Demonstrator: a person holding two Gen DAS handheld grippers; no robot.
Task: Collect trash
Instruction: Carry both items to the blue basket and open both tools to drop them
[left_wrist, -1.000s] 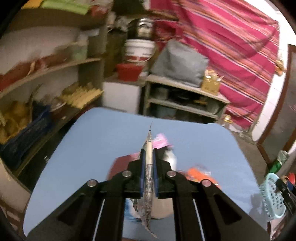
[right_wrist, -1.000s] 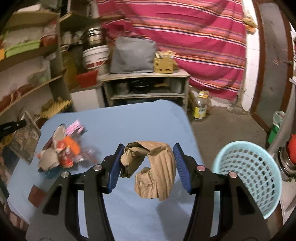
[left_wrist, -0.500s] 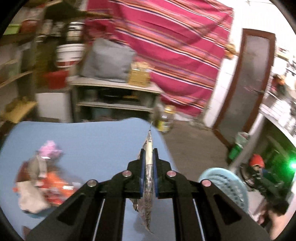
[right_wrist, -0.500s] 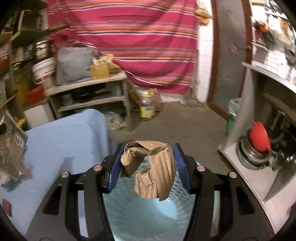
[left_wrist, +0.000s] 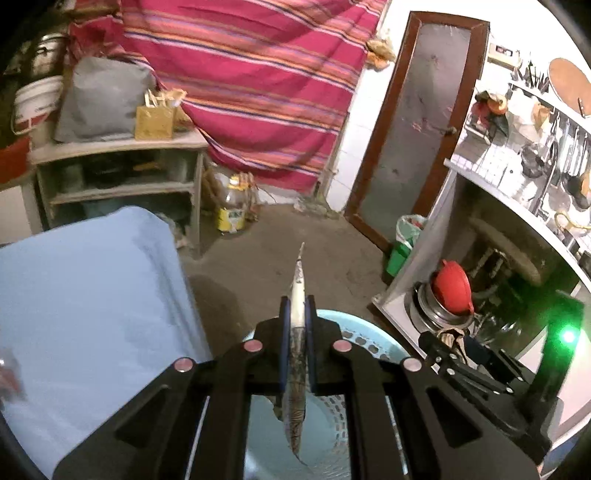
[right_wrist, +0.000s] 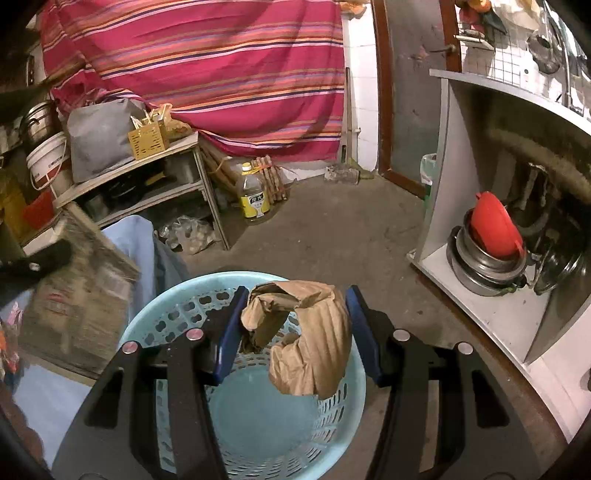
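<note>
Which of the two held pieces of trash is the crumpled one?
The brown paper in the right gripper, bunched over the basket. The left gripper pinches a flat printed sheet.

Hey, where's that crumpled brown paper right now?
In the right wrist view, the brown paper is clamped between the right tongs, hanging over the open blue basket on the floor beside the table.

1. Bottle (right_wrist: 254, 197) on the floor: a yellow label with dark characters in a lighter patch, too small to make out.
2. White bucket (right_wrist: 48, 162) on the left: a line of small print across its side, unreadable.
3. Printed sheet (right_wrist: 79, 295) at the left: blurred, nothing legible.
</note>
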